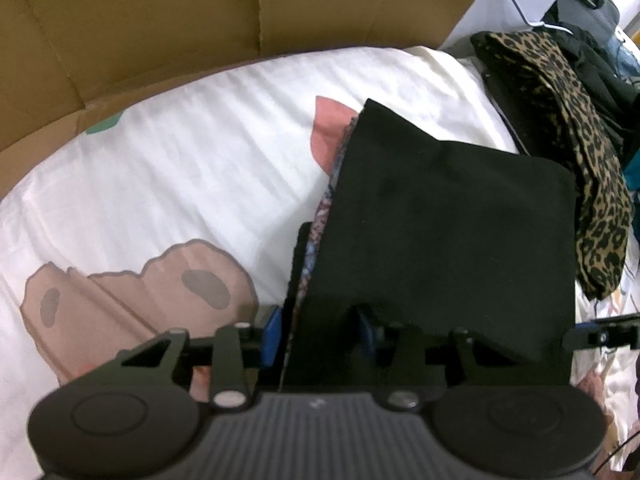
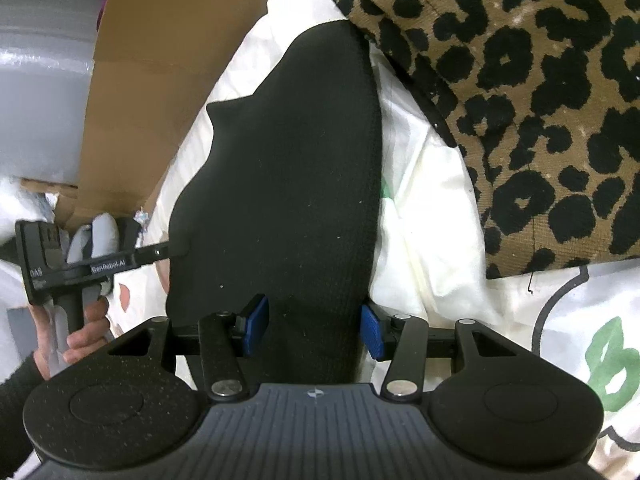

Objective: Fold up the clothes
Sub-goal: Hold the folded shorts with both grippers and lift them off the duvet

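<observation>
A black folded garment [image 1: 440, 220] with a patterned lining along its left edge lies on the white printed bed sheet [image 1: 180, 168]. My left gripper [image 1: 320, 330] points steeply down at its near edge, and the blue pads press the cloth from both sides. In the right wrist view the same black garment [image 2: 288, 160] runs away from me, with my right gripper [image 2: 314, 328] shut across its near end. The left gripper's finger [image 2: 160, 254] reaches the garment's left edge there. A hand [image 2: 88, 332] holds that gripper's handle.
A leopard-print garment [image 1: 580, 152] [image 2: 520, 100] lies just right of the black one, with dark clothes heaped behind it. A cardboard wall [image 1: 200, 20] [image 2: 140, 80] stands along the bed's far side. The white sheet [image 2: 420, 220] spreads left of the garment.
</observation>
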The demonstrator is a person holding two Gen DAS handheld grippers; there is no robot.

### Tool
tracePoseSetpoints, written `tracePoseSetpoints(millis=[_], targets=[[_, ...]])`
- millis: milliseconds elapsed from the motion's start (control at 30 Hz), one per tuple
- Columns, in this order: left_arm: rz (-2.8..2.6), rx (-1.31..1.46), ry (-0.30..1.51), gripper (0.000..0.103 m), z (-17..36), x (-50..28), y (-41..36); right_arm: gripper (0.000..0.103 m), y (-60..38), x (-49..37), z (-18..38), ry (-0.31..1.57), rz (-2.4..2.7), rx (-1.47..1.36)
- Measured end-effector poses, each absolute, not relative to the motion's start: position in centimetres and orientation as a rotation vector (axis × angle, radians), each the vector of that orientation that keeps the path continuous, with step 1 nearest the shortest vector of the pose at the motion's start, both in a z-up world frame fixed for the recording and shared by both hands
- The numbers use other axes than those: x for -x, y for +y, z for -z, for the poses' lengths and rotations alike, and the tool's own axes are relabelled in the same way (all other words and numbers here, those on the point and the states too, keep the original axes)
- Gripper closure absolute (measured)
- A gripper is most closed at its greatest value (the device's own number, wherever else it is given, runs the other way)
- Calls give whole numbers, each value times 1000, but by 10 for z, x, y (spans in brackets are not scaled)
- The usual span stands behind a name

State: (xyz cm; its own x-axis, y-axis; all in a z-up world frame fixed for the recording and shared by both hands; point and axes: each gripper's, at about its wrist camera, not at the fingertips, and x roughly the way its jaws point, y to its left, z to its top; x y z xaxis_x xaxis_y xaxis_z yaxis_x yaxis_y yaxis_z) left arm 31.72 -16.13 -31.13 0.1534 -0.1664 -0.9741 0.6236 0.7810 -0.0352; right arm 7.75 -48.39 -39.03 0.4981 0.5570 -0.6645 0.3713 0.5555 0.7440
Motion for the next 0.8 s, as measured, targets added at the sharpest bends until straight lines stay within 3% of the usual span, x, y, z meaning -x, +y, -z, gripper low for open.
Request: tracePoseSetpoints(millis=[100,200,300,367,433,500,667,733,800], targets=[[593,-425,1302,68,309,-320,-161,48,-486,-79,394,1086,-134,-1056],[591,-426,1306,81,309,-323,-159,49,-485,-83,398,1080,-140,-1066],[588,-425,1312,83,312,-325,-161,52,-482,-89,403,1085,-148,-1076],[587,-434,1310,84,313,-324,-163,63,-480,-93,404,1091,-152,-1074],[586,-439,1308,85,314,-323,-164,87,-478,-94,400,1100,-151,-1047],[584,-431,1314,85,314,-324,-163,90,-479,-93,395,1091,-167,-1046],[579,-420,1329,85,315,-325,-163,87,-477,-94,389,1069,-200,-1048],[577,-423,1331,85,316,-325,-164,73,-475,-97,394,1078,-197,-1051],[577,-427,1332,85,316,-325,-165,68,-474,-99,401,1084,-195,-1070]])
